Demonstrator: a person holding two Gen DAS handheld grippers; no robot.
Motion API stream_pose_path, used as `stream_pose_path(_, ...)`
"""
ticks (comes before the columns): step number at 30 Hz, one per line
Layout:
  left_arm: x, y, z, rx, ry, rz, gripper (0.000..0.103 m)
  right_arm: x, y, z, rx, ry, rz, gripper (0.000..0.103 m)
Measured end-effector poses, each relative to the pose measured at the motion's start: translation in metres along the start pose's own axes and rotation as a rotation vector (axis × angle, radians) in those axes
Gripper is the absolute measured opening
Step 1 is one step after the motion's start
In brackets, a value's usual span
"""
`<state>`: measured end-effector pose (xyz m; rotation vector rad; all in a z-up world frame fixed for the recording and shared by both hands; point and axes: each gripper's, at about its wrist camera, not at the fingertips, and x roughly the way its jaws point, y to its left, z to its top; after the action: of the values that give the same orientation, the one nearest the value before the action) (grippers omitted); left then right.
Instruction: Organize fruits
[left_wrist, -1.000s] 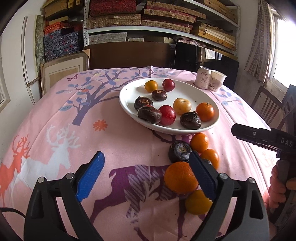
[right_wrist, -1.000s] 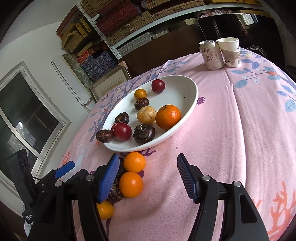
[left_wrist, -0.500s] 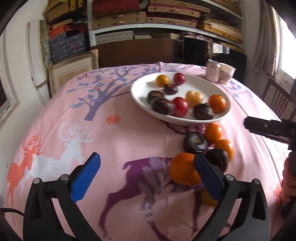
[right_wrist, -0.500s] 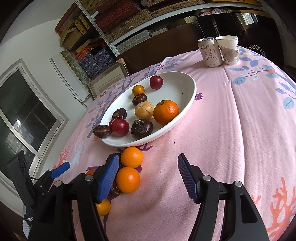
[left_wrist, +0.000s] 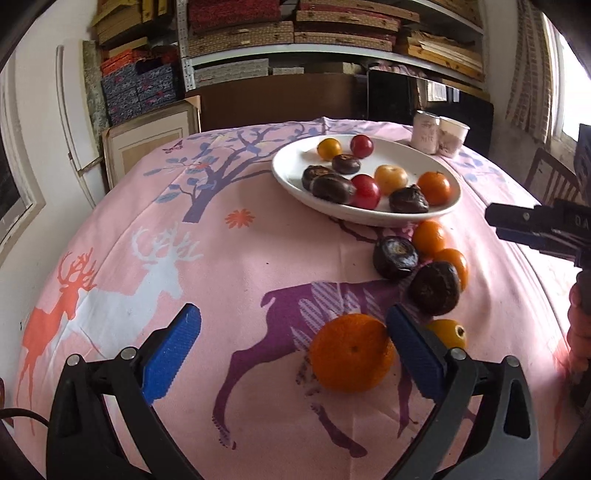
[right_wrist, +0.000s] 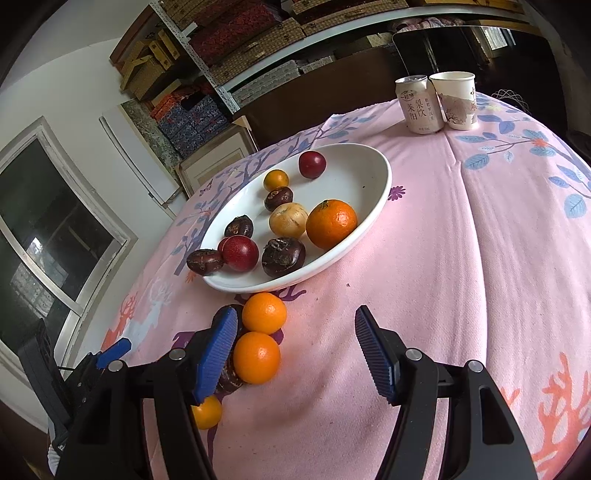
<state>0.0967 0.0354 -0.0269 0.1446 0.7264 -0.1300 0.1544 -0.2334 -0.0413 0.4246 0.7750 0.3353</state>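
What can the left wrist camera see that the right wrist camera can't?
Only the left wrist view shows the big bumpy orange between the left tool's open blue fingers, and a wooden chair.

Only the right wrist view shows the dark window and the writing on the white drink can.

Both show the white oval plate of fruit, the pink deer-patterned tablecloth and the loose small oranges.

Pink cloth (left_wrist: 229, 266) on bench, deer and tree print in purple, white, coral. White plate (right_wrist: 354, 166): orange, red, dark brown, yellow fruit. Blue pads (left_wrist: 171, 354) on black tongs.
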Motion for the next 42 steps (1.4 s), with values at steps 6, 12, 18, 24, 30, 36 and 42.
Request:
stream_pose_path(6, -0.008, -0.015, -0.011, 0.071, 0.023, -0.067, 0.099, 0.0, -0.002, 0.0, 0.0, 0.004, -0.003, 0.067)
stream_pose_path(12, -0.003, -0.02, -0.01, 0.082, 0.042, -0.09, 0.097, 0.002, 0.0, -0.001, -0.011, 0.01, -0.006, 0.067)
stream_pose_path(18, 0.003, -0.013, -0.006, 0.034, 0.054, -0.165, 0.081, 0.005, 0.002, -0.003, -0.019, 0.022, -0.004, 0.067)
stream_pose_path(24, 0.021, -0.006, -0.004, -0.035, 0.121, -0.26, 0.053, 0.011, 0.003, -0.005, -0.014, 0.053, 0.024, 0.067)
stream_pose_path(30, 0.021, -0.015, -0.005, 0.001, 0.12, -0.266, 0.045, 0.019, 0.008, -0.011, -0.011, 0.1, 0.076, 0.065)
stream_pose_path(36, 0.015, -0.008, -0.004, -0.024, 0.091, -0.24, 0.045, 0.034, 0.007, -0.015, 0.027, 0.165, 0.116, 0.048)
stream_pose_path(42, 0.017, -0.012, -0.004, -0.008, 0.103, -0.239, 0.045, 0.048, 0.008, -0.018, 0.077, 0.194, 0.159, 0.036)
